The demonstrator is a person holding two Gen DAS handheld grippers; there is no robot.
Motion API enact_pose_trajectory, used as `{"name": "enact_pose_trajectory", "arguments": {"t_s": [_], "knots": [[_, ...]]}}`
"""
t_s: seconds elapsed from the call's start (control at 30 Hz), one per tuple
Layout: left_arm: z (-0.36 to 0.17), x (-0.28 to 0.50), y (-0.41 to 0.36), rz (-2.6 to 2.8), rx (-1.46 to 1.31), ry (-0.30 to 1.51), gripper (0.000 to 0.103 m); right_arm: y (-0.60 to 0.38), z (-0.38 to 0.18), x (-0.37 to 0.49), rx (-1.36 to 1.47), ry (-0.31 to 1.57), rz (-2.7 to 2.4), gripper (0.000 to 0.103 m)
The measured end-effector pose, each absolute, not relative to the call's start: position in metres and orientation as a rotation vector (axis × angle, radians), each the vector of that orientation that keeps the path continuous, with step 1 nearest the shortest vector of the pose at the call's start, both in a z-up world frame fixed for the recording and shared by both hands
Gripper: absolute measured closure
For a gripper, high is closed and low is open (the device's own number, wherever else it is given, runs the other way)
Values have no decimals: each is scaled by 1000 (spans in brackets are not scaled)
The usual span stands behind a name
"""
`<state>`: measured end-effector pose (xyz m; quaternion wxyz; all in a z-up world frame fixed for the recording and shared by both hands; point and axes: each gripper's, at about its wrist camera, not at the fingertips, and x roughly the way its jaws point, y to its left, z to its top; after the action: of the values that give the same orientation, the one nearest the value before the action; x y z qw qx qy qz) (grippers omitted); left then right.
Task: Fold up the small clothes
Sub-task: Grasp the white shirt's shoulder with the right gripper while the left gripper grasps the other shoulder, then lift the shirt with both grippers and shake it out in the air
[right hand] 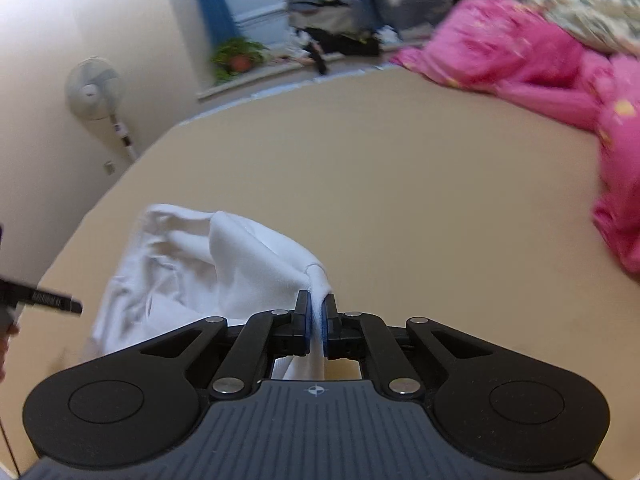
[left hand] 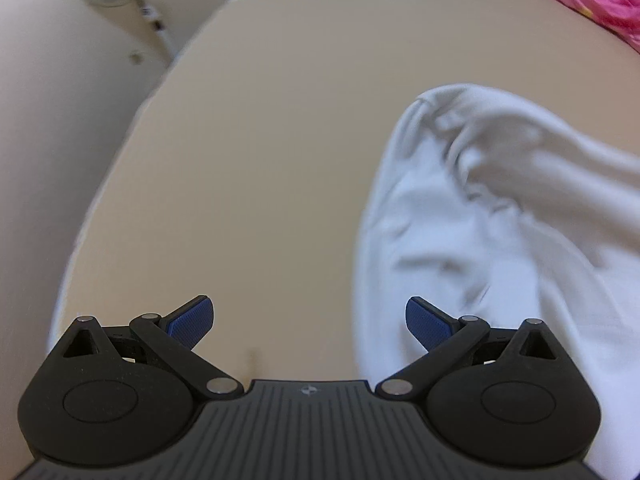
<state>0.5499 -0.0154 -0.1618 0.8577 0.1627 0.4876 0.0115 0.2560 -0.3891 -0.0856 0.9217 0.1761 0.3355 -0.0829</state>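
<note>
Two grippers are seen over a tan table (right hand: 400,184), where a rumpled white garment (right hand: 180,264) lies at the near left. Only a thin hem is pinched, so the cloth could slip free if it is pulled, or be dragged into a bunch. The right gripper (right hand: 318,316) is closed tight on that hem. The left gripper (left hand: 310,322) is spread wide, with nothing held, just left of the garment.

Tan bed surface (right hand: 400,184). Pink quilt (right hand: 540,68) heaped far right. White fan (right hand: 94,90) by wall. Potted plant (right hand: 238,58) on windowsill.
</note>
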Motion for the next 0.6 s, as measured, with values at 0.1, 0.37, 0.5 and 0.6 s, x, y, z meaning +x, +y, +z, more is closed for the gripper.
{"name": "enact_pose_trajectory", "arguments": {"t_s": [0.1, 0.37, 0.5, 0.6], "knots": [[-170, 583, -49, -15, 402, 1032, 1, -401, -106, 258, 379, 717, -178, 99], [-213, 634, -115, -133, 460, 1094, 34, -394, -82, 214, 454, 585, -140, 99], [-205, 594, -122, -94, 540, 970, 94, -396, -67, 195, 406, 555, -128, 99], [-166, 564, -93, -104, 405, 927, 95, -400, -50, 180, 378, 534, -142, 99]]}}
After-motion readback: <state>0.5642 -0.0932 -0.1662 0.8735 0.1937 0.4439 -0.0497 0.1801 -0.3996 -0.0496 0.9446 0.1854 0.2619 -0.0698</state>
